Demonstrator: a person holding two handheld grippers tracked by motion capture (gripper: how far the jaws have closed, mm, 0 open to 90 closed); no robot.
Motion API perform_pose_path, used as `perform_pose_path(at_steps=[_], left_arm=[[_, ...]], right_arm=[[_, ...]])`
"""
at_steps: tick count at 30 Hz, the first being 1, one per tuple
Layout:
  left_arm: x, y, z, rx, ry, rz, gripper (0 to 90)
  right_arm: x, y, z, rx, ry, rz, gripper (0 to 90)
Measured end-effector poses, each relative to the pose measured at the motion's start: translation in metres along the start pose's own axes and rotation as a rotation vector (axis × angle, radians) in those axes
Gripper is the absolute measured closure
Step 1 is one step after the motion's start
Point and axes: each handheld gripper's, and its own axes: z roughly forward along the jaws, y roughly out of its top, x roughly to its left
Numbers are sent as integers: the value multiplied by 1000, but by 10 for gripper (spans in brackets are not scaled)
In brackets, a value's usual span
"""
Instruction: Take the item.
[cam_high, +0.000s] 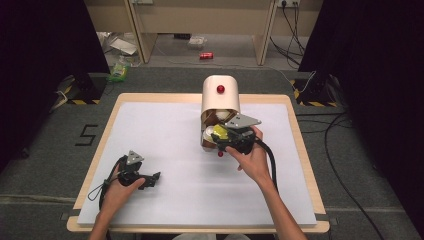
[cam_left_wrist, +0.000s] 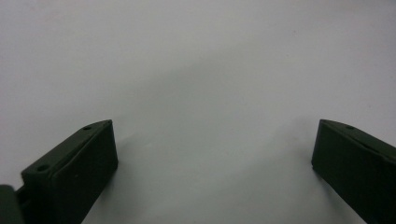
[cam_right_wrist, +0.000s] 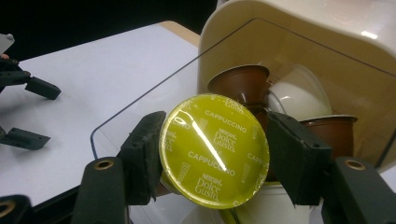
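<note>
A yellow-green Cappuccino coffee capsule (cam_right_wrist: 215, 151) sits foil lid toward the camera between the jaws of my right gripper (cam_right_wrist: 217, 142), which is shut on it. The capsule (cam_high: 219, 131) is held at the open mouth of a cream capsule box (cam_high: 220, 97) with a red knob (cam_high: 220, 89) on top. Inside the box lie brown capsules (cam_right_wrist: 239, 80) and a white capsule (cam_right_wrist: 299, 95). Its clear door (cam_right_wrist: 140, 116) is folded down onto the table. My left gripper (cam_high: 151, 180) rests low over the white table (cam_left_wrist: 201, 70), jaws wide apart around nothing; the right gripper view also shows this left gripper (cam_right_wrist: 35, 113).
The white mat (cam_high: 165, 135) covers a wooden table whose edge (cam_high: 95, 160) runs close on the left. A second red knob (cam_high: 220, 153) marks the folded door's front end. Cables (cam_high: 345, 165) and black curtains surround the table.
</note>
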Motion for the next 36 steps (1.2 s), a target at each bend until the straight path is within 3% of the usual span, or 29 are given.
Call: perform_pose_path(at_steps=[36], left_arm=[[0,0,0,0,0,-1,0]], right_arm=[[-9,-1,-44,-50,-18,8,402]])
